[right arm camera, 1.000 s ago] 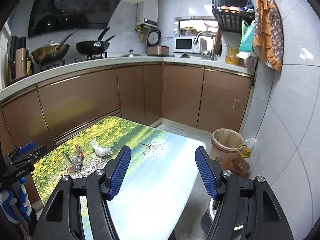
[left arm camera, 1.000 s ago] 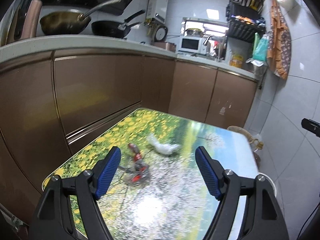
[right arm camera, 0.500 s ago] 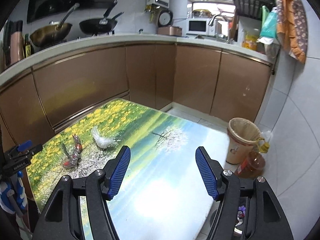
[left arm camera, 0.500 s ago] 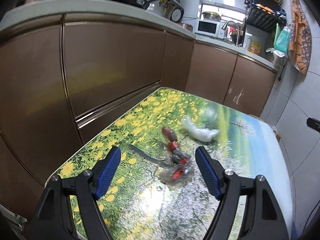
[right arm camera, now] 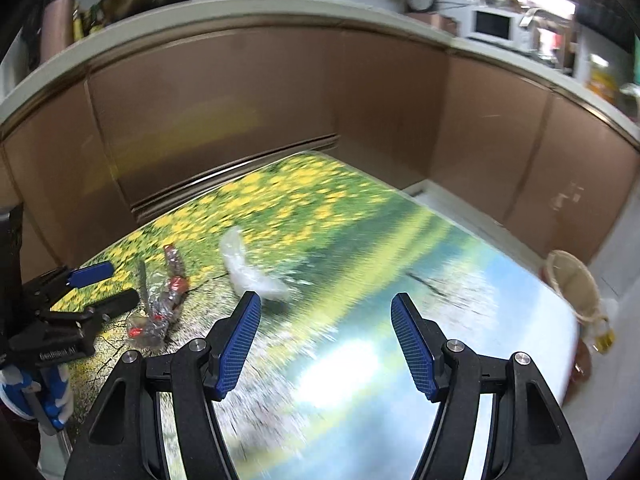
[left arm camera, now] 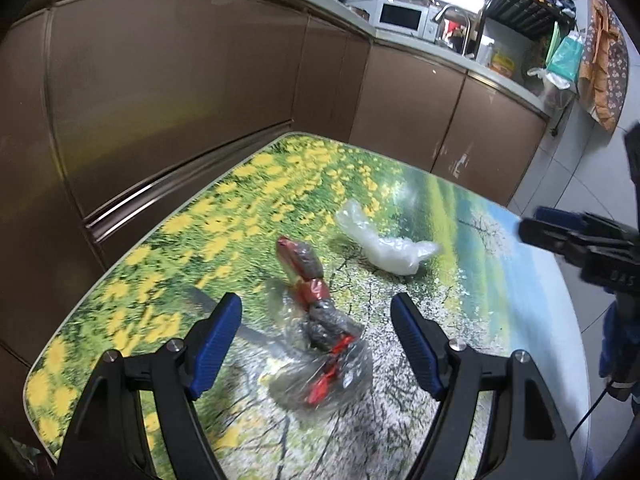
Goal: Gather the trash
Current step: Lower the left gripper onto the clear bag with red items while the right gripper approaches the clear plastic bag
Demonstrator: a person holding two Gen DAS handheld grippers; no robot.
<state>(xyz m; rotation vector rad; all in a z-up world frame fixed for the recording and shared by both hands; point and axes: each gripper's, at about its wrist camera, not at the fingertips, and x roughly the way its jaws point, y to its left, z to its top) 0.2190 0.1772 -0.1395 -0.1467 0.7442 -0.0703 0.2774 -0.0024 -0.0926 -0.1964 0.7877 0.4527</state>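
The left hand-held gripper (left arm camera: 316, 330) is spread wide, its blue-padded fingers (left arm camera: 218, 334) holding nothing. Low in the centre of the left wrist view, between those fingers, lies a crumpled clear wrapper with red and grey contents (left arm camera: 316, 328), resting on the worktop (left arm camera: 248, 200), which carries a printed scene of yellow flowers and a green meadow. A second piece of trash, a crumpled white plastic bag (left arm camera: 386, 246), lies on the worktop just above and to the right of the wrapper, apart from it.

The right hand-held gripper (right arm camera: 326, 340) is also spread and empty. In the right wrist view the white bag sits just above its left finger (right arm camera: 238, 344), at centre left; whether finger and bag touch cannot be told, as the picture is blurred. The wrapper appears at the left, beside the left gripper's body, which bears small white lettering too blurred to read with certainty.

A lined waste bin (right arm camera: 574, 284) stands on the floor at the right edge of the frame, past the worktop's far corner. Brown cabinet doors (left arm camera: 180, 92) fill the upper half of both views, and a white microwave (left arm camera: 402, 18) sits at upper right.
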